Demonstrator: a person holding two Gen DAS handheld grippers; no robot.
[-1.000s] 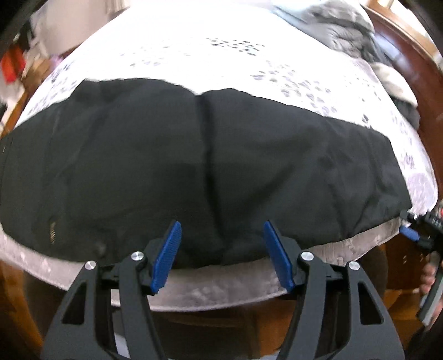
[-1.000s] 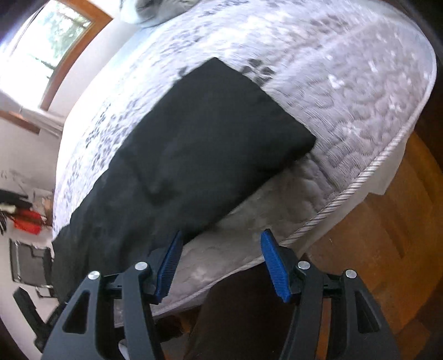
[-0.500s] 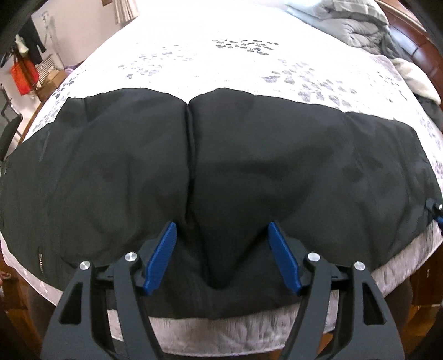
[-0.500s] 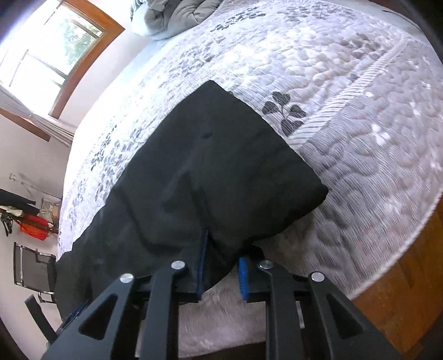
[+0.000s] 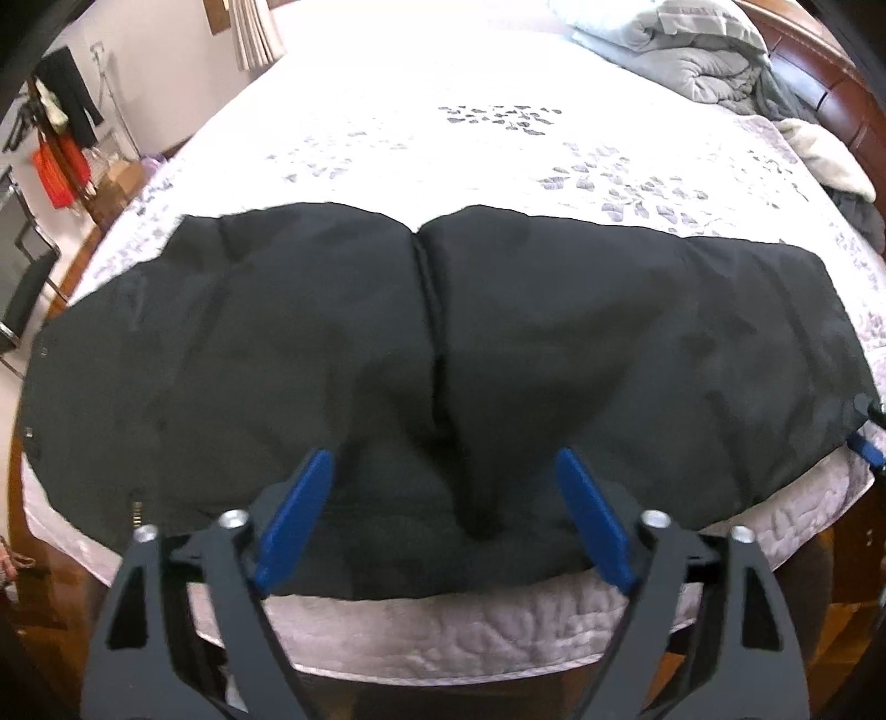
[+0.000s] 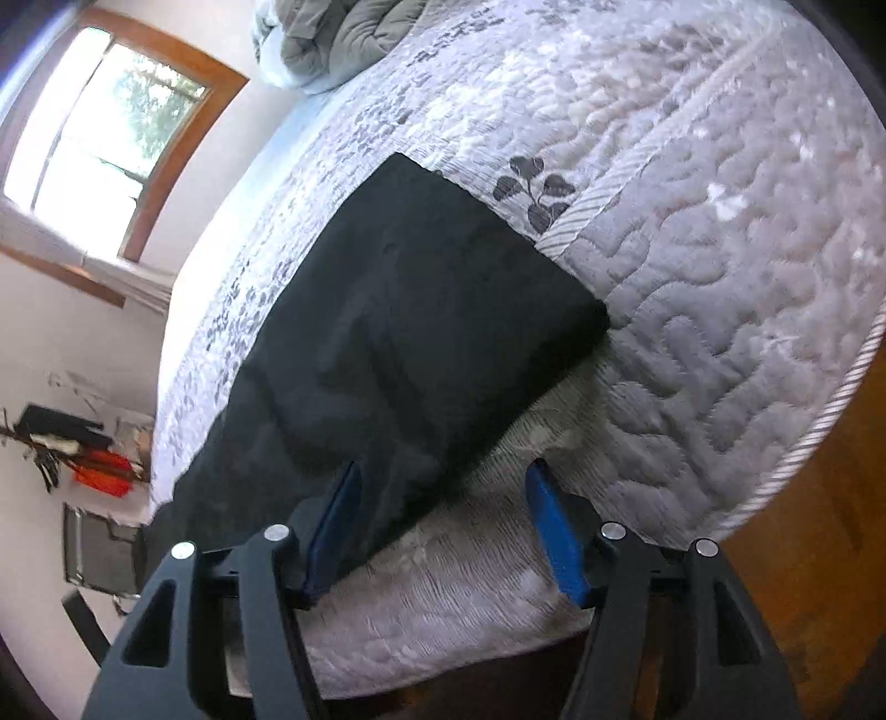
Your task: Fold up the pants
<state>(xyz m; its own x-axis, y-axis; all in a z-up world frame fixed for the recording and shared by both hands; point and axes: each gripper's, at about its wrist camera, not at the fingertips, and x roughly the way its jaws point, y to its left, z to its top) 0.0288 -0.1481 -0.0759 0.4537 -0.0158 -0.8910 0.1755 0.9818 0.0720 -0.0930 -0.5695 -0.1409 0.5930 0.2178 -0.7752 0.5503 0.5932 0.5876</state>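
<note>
Right, black pants [image 5: 443, 354] lie flat across the near edge of the bed [image 5: 443, 138], already folded once, with a seam or crease running near to far down the middle. Left claw [image 5: 443, 518] is released, jaws just opened wider, hovering over the near hem at the centre crease; cloth shows between the blue pads [image 5: 296, 515] but they don't press it. Right claw [image 6: 443, 529] is also released, jaws just reopened, straddling the near edge of the pants' right end [image 6: 421, 343]; left pad sits over the cloth, right pad over bare quilt.

Risks, as a judgement: the hem sits right at the mattress edge, so a sloppy pinch could drag the pants off the bed. The fabric looks thick and doubled, so a shallow bite may catch only the top layer and peel the fold open. The right claw could also nip the quilt along with the cloth.

Materials: pants are matte, soft, lightly rumpled, with a small metal zip or rivet glint near left. Quilt is pale grey-white, stitched in wavy puffed lines, leaf print, corded edge. Grey duvet [image 5: 692, 50] bunched at the far right.
</note>
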